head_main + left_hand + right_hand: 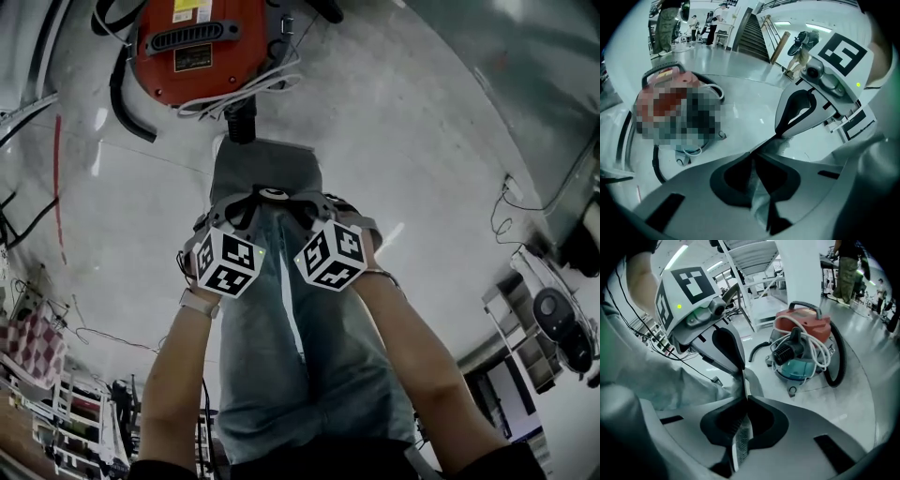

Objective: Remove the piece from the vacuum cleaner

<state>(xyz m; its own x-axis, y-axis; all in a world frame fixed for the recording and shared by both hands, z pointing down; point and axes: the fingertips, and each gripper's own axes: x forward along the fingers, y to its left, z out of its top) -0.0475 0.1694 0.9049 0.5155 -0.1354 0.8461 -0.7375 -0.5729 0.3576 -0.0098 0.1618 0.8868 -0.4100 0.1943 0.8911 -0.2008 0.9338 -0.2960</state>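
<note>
The glossy grey floor (403, 141) carries the red vacuum cleaner (197, 42) and its black hose (127, 108).

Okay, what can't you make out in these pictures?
Vacuum cleaner: top cut off by head view's edge; mosaic covers most of it in left gripper view.
Its label: print too small, head view.
Grey fabric piece: lower edge hidden behind left gripper and right gripper, head view.

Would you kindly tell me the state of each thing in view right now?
Cloth piece: off the vacuum cleaner, pinched by both grippers.
Vacuum cleaner: upright on the floor, white cord coiled on it.
Left gripper: shut on the cloth piece.
Right gripper: shut on the cloth piece.
</note>
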